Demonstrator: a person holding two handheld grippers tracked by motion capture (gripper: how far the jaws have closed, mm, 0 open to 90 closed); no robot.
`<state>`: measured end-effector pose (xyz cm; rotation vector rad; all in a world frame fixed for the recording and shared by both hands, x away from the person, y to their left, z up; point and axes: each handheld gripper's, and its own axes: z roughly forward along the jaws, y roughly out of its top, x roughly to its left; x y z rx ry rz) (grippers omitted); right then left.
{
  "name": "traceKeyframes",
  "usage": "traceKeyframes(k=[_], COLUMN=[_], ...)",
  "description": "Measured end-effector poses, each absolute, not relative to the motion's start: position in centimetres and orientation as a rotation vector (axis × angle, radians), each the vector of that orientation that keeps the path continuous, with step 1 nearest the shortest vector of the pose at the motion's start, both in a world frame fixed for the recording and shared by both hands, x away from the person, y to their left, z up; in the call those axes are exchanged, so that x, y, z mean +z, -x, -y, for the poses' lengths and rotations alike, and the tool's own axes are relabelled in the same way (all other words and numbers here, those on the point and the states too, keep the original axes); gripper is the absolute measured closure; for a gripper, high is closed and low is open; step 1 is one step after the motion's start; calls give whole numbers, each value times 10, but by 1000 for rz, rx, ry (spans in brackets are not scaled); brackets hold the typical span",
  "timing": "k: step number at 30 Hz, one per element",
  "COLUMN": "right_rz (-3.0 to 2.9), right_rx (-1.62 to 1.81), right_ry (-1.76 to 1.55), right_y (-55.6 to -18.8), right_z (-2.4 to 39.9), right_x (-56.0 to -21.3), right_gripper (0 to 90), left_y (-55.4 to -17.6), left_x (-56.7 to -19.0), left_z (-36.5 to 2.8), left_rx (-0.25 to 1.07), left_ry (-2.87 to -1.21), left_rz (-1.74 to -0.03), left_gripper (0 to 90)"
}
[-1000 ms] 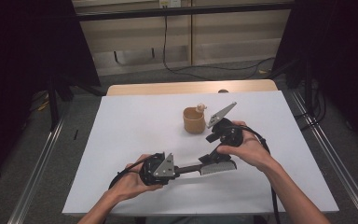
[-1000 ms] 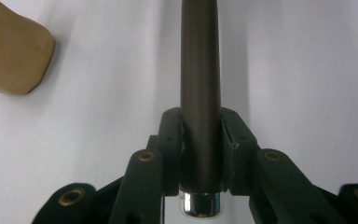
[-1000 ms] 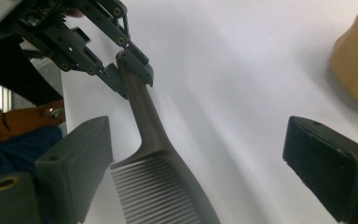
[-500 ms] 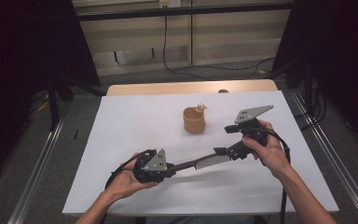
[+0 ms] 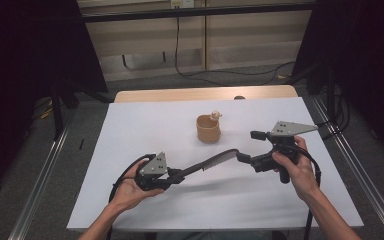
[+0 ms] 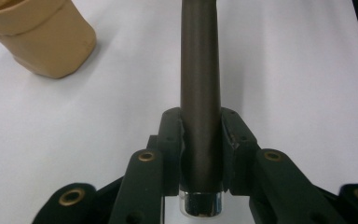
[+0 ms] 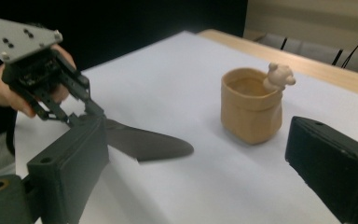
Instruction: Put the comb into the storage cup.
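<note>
White tabletop is filling my screens, with dark curtains around it and a wooden edge at the far side. I am watching the left gripper (image 5: pixel 176 176) clamping the dark handle of a knife (image 5: pixel 215 162), its blade reaching out above the sheet toward the right gripper (image 5: pixel 246 159). That gripper's jaws are standing wide apart with nothing between them, just beside the blade tip. Behind the knife, a tan cup (image 5: pixel 208 129) with a small bear figure (image 5: pixel 215 116) on its rim is sitting near the middle.
</note>
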<state>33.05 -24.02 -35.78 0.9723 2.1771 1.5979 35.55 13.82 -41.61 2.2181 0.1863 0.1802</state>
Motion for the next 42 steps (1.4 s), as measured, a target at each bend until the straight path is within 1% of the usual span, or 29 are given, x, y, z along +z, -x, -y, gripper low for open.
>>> traceKeyframes(k=[5, 9, 16, 18, 32, 37, 42], right_rz=[-2126, -2105, -2101, -2108, -2029, -2028, -2003], right_rx=[1642, 1677, 1674, 1678, 1767, 1785, 1854], right_ry=[-982, -969, -949, -947, -884, -840, -818], right_y=[-327, -325, -323, -324, -315, -311, -311], right_z=[243, 242, 225, 220, 197, 186, 174], right_x=[-370, -377, -396, -399, -408, -408, -408], right_gripper=[50, 39, 40, 27, 21, 17, 34], left_y=[-359, -359, -357, -357, -356, -355, -355], left_x=[-418, -422, -424, -423, -420, -419, -416], left_z=[-144, -146, -145, -145, -143, -140, -135], left_rx=[131, 117, 125, 128, 157, 139, 144], left_ry=[-2163, -2128, -2069, -2062, -1962, -1944, -1920], left_rz=[-227, -242, -257, -267, -290, -305, -309], left_gripper=[728, 728, 727, 728, 727, 728, 728])
